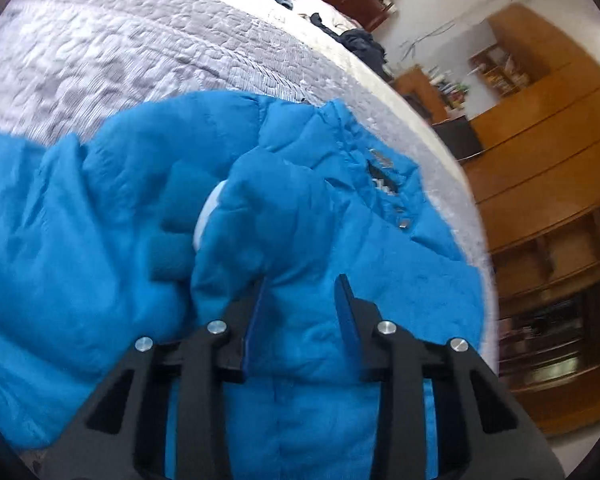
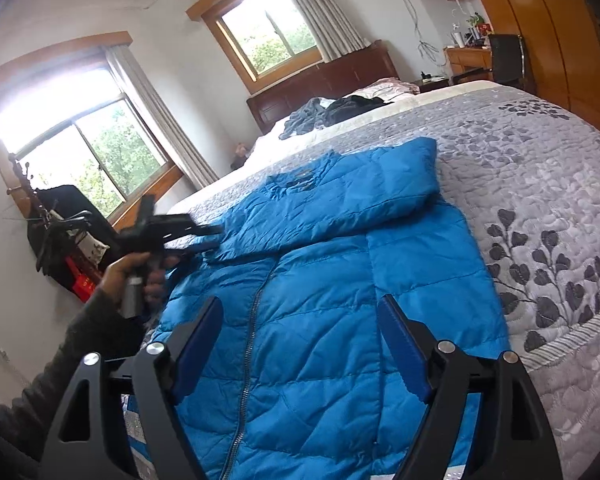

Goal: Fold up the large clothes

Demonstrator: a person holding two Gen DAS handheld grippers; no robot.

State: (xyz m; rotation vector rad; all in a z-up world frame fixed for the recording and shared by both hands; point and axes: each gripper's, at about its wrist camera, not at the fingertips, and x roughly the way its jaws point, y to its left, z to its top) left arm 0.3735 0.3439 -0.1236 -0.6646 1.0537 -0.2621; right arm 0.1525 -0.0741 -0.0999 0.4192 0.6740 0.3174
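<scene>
Left wrist: left gripper (image 1: 302, 280) fingers apart, over bright blue quilted puffer jacket (image 1: 100, 220), on grey leaf-patterned quilted bedspread (image 1: 120, 48); right wrist: right gripper (image 2: 300, 304) fingers apart above jacket's zip, sleeve folded across chest, left gripper beside jacket's left edge, blurred

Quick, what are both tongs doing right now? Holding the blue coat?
Left tongs: open, over the blue jacket, gripping nothing.
Right tongs: open wide above the jacket, empty.

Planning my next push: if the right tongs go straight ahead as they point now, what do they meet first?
Most likely the blue puffer jacket lying on the bed; the open right tongs point at its zipped front, though depth is unclear.
</scene>
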